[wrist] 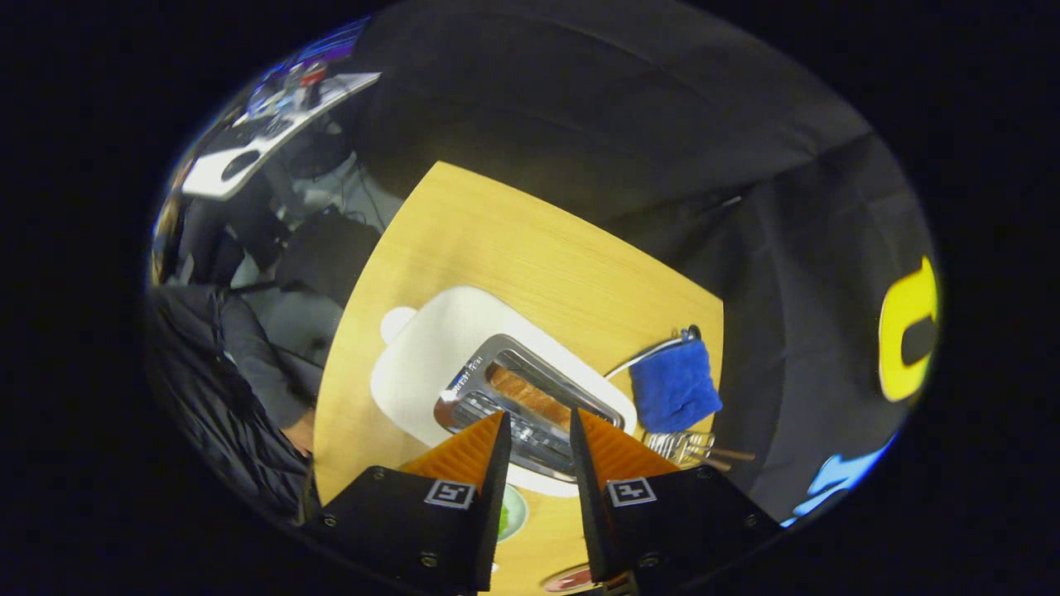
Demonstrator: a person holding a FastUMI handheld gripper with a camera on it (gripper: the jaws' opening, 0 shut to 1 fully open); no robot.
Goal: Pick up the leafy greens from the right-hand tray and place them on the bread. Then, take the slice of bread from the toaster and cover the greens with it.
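I look down on a white toaster (431, 348) with a chrome top, standing on a wooden table (513, 248). A browned bread slice (530, 396) stands in the farther of its two slots. My gripper (538, 420) hovers above the toaster's near end, open, with nothing between the fingers. The fingertips frame the nearer slot, and the bread lies just beyond them. Under the left finger, the edge of a pale plate with something green (509, 511) peeks out.
A blue cloth (675, 387) lies on a wire rack (683, 443) beside the toaster, at the table's right edge. A person in a dark sleeve (248, 364) stands at the table's left side. A reddish dish rim (570, 579) shows near the gripper's base.
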